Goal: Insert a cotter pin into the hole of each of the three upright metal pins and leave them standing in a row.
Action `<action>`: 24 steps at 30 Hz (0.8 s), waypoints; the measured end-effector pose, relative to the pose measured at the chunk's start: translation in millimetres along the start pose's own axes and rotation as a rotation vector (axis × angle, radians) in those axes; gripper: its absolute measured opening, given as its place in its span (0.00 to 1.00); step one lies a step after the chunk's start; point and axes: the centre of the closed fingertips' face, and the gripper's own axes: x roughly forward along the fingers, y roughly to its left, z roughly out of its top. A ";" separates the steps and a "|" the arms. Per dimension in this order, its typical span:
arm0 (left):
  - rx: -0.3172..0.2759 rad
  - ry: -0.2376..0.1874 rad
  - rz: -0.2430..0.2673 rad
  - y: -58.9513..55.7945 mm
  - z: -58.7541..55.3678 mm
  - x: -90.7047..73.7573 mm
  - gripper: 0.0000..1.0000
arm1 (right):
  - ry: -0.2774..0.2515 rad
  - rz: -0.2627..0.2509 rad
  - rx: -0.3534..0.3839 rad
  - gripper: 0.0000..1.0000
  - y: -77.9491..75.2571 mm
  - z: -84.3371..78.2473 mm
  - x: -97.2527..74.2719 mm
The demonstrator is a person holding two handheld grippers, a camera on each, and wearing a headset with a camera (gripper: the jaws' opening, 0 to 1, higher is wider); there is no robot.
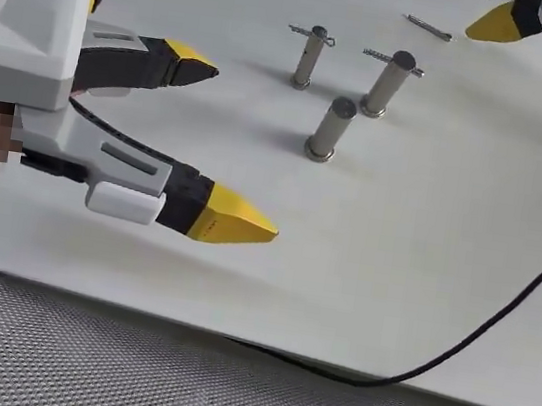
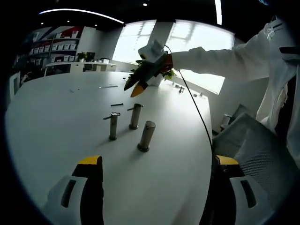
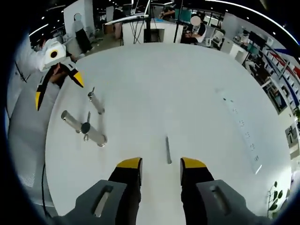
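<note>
On the counter [image 1: 398, 231], the left pin [image 1: 309, 59] and the right pin [image 1: 387, 83] stand side by side at the back, with a cotter pin [image 1: 301, 32] through each top. The front pin [image 1: 330, 129] stands just before them. A loose cotter pin [image 1: 429, 27] lies farther back on the right, just ahead of the right gripper [image 3: 161, 163]. The left gripper [image 1: 243, 152] is at the near left.

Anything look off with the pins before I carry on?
The nearest metal pin has no cotter pin; a loose cotter pin lies on the table beyond them. The three stand in a triangle, not a row.
</note>
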 end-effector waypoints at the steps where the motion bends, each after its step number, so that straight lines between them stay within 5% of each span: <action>1: 0.000 0.000 0.001 -0.5 0.2 0.3 0.98 | 0.000 0.013 0.015 0.27 0.8 0.0 3.3; 16: 0.000 -0.025 -0.006 -4.9 5.8 2.9 0.96 | 0.102 0.028 0.029 0.10 -12.9 -22.3 43.2; 24: 0.011 0.006 0.004 -1.6 -0.7 3.0 0.95 | 0.084 0.019 0.043 0.03 -13.9 -21.4 44.9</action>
